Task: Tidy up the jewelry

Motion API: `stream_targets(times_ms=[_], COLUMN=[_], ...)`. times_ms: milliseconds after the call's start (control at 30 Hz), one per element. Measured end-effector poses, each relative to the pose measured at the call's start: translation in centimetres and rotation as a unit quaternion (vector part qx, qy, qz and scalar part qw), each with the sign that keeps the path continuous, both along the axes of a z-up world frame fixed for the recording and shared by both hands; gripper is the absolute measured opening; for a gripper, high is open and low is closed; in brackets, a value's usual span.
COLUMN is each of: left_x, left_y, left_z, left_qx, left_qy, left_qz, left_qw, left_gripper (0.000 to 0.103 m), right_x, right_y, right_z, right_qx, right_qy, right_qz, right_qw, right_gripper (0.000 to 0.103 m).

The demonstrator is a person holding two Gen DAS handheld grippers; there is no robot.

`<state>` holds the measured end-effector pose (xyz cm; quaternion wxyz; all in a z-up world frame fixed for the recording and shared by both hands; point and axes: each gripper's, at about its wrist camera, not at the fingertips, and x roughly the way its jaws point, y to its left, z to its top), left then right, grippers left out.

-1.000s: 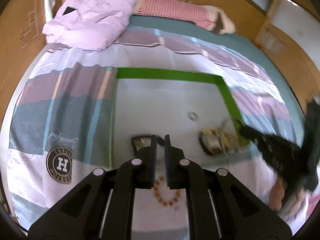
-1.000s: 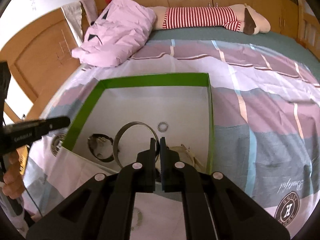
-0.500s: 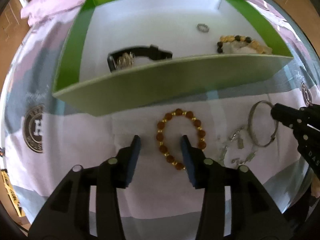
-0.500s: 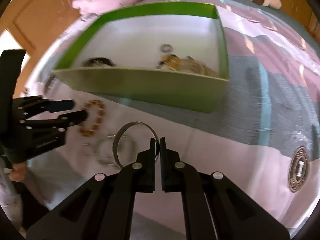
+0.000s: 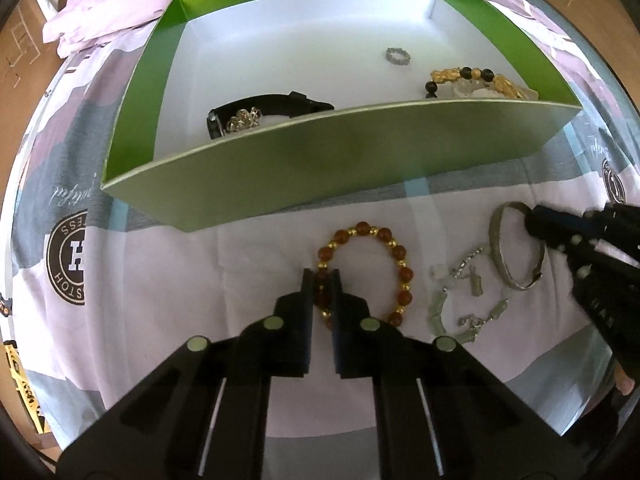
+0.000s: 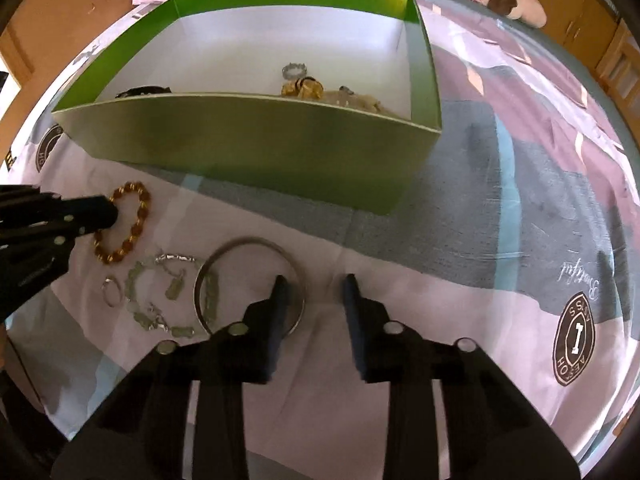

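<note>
Amber bead bracelet [image 5: 366, 270] lies on the bedspread [image 5: 160, 300] just in front of the green box [image 5: 320, 172], and our left gripper [image 5: 321, 276] is clamped on its near-left beads. Beside it we see a pale green charm chain [image 5: 464, 300], then the silver bangle [image 6: 250, 284]. Our right gripper [image 6: 314, 286] is opening, one finger inside the bangle's hoop, the pads no longer pinching it. Inside the box sit a black watch [image 5: 260, 112], a small ring [image 5: 398, 56] and a gold-and-black bead bracelet [image 5: 476, 80].

A patchwork bedspread [image 6: 520, 184] covers the bed, with a rumpled pink garment [image 5: 120, 4] near wooden cabinets [image 6: 608, 40].
</note>
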<state>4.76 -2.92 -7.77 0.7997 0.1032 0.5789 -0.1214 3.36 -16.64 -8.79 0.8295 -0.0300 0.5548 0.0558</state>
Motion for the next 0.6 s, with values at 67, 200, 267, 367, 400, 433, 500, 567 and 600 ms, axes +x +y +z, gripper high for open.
stream_targets(times_ms=[67, 200, 267, 367, 400, 433, 500, 567, 600], left_x=[-0.3, -0.8, -1.2, -1.6, -1.9, -1.8, -1.6, -0.3, 0.5], left_y=[0.0, 0.8, 1.3, 2.3, 2.8, 3.3, 4.4, 4.8, 4.9], left_z=[0.5, 3.9, 6.3, 9.2, 10.3, 11.1, 12.9, 13.9, 14.3], left_qx=[-0.01, -0.048, -0.072, -0.105, -0.119, -0.13, -0.151, -0.155, -0.156], left_qy=[0.003, -0.032, -0.06, -0.099, -0.115, -0.127, -0.147, -0.158, -0.163], left_qz=[-0.001, -0.002, -0.001, 0.002, 0.005, 0.011, 0.025, 0.04, 0.048], left_qw=[1.0, 0.9984, 0.9956, 0.9895, 0.9862, 0.9833, 0.9772, 0.9743, 0.9731], left_gripper=[0.007, 0.007, 0.007, 0.007, 0.007, 0.007, 0.007, 0.007, 0.007], right_x=[-0.1, -0.4, -0.7, -1.2, -1.2, -1.4, -1.4, -0.7, -0.2], right_y=[0.4, 0.3, 0.0, -0.9, -1.2, -1.6, -1.8, -2.1, -2.3], right_z=[0.4, 1.6, 2.8, 4.9, 5.5, 6.4, 7.9, 9.2, 9.7], right_qx=[0.013, 0.033, 0.052, 0.083, 0.096, 0.115, 0.139, 0.152, 0.156], right_qy=[0.002, -0.013, -0.03, -0.06, -0.068, -0.081, -0.104, -0.13, -0.139], right_qz=[0.013, 0.016, 0.017, 0.016, 0.016, 0.015, 0.015, 0.013, 0.009], right_qw=[1.0, 0.999, 0.998, 0.995, 0.993, 0.99, 0.985, 0.98, 0.978], right_gripper=[0.002, 0.002, 0.002, 0.003, 0.003, 0.003, 0.003, 0.003, 0.003])
